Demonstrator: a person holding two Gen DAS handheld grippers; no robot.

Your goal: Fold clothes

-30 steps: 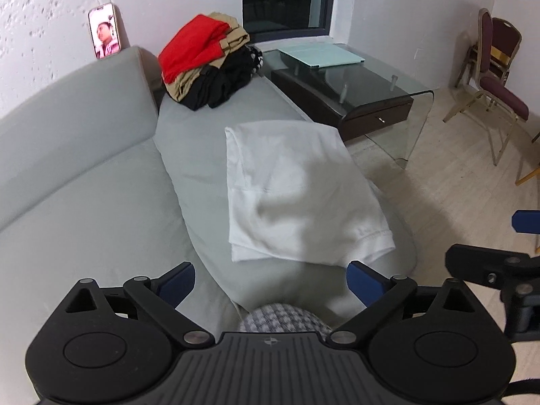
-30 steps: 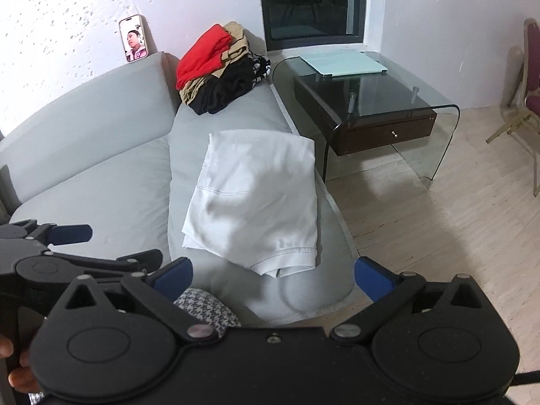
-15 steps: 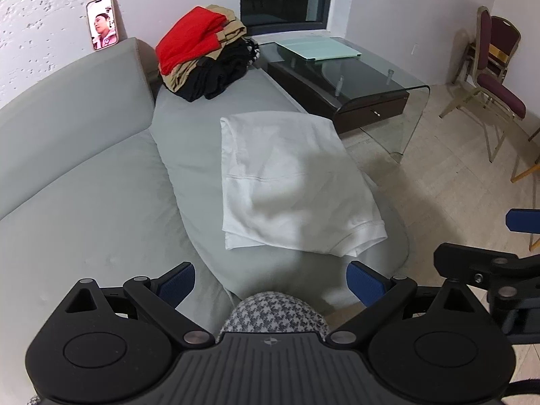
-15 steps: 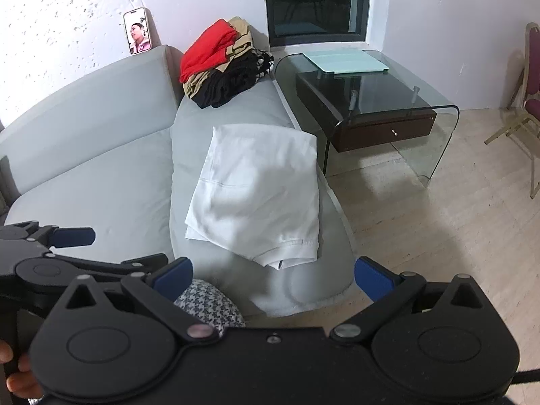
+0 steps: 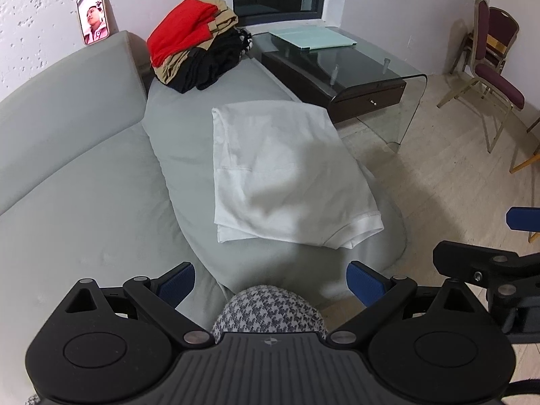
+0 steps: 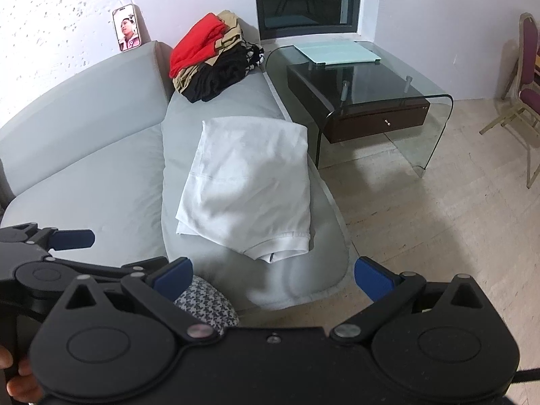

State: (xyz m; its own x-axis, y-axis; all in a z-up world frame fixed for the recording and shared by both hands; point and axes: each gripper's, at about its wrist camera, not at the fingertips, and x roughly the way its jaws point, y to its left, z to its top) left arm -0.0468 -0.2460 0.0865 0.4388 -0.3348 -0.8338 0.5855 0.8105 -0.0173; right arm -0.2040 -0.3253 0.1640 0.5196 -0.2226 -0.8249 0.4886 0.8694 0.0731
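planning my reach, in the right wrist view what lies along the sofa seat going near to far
right gripper → houndstooth knee → folded white garment → pile of red, tan and black clothes

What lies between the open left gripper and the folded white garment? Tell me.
Only bare grey sofa cushion separates the left gripper from the folded white garment. A houndstooth-patterned knee sits under the gripper. The left wrist view shows this.

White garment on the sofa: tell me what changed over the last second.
Both grippers, left and right, drew back slightly, fingers open and empty throughout. The folded white garment kept its place on the grey sofa; the clothes pile is unchanged.
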